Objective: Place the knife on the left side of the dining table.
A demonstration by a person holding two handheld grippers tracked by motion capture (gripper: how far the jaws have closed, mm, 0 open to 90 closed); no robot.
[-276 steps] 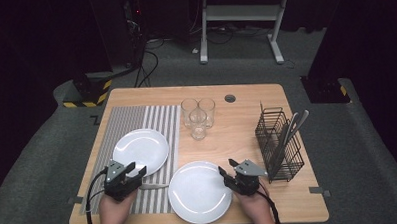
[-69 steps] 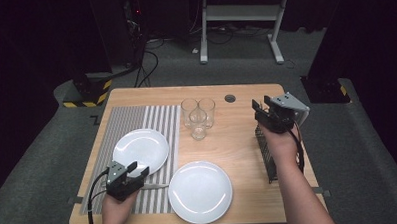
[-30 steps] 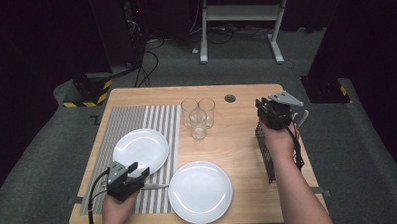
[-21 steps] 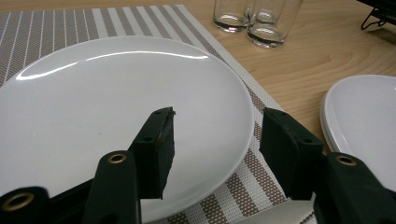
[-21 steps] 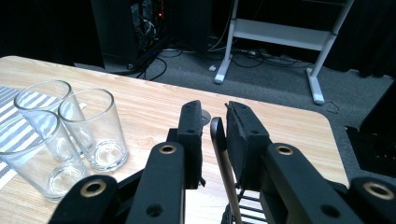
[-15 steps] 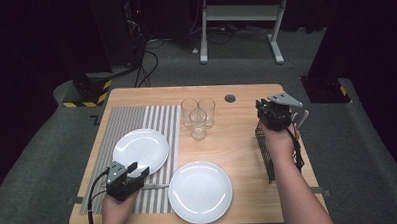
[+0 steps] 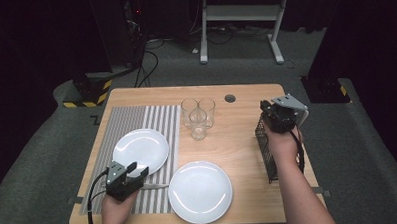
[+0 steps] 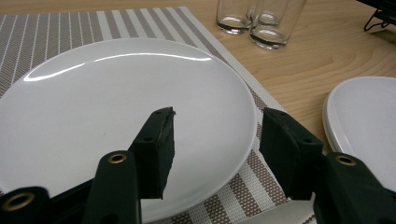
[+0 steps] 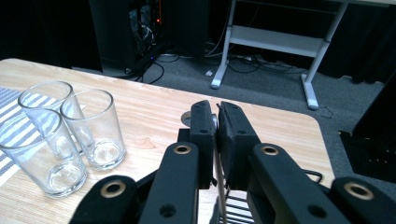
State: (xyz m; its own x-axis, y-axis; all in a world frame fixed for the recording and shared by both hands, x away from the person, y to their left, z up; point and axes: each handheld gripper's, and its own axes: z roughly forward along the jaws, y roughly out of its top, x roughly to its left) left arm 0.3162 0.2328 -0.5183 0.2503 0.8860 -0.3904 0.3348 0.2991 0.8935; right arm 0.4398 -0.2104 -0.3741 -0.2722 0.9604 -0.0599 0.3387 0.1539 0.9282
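My right gripper (image 7: 267,111) (image 9: 217,111) hangs over the top of the black wire cutlery basket (image 7: 264,145) at the table's right edge. Its jaws have just been closing and now stand shut on a thin silver cutlery handle (image 9: 216,161) that runs down into the basket. My left gripper (image 7: 137,169) (image 8: 217,128) is open and holds nothing. It hovers low over the near rim of the left white plate (image 7: 140,148) (image 8: 93,102) on the striped placemat (image 7: 117,127). A second white plate (image 7: 200,191) (image 8: 369,121) lies at the front centre.
Three clear glasses (image 7: 197,117) (image 9: 60,130) stand bunched at the table's middle. A silver knife (image 7: 156,185) lies on the placemat by my left gripper. A round cable hole (image 7: 230,98) sits near the far edge. Bare wood lies between the glasses and the basket.
My right hand left the table's front edge and rose to the top of the basket, where it has barely shifted over the last second. The left hand has stayed put.
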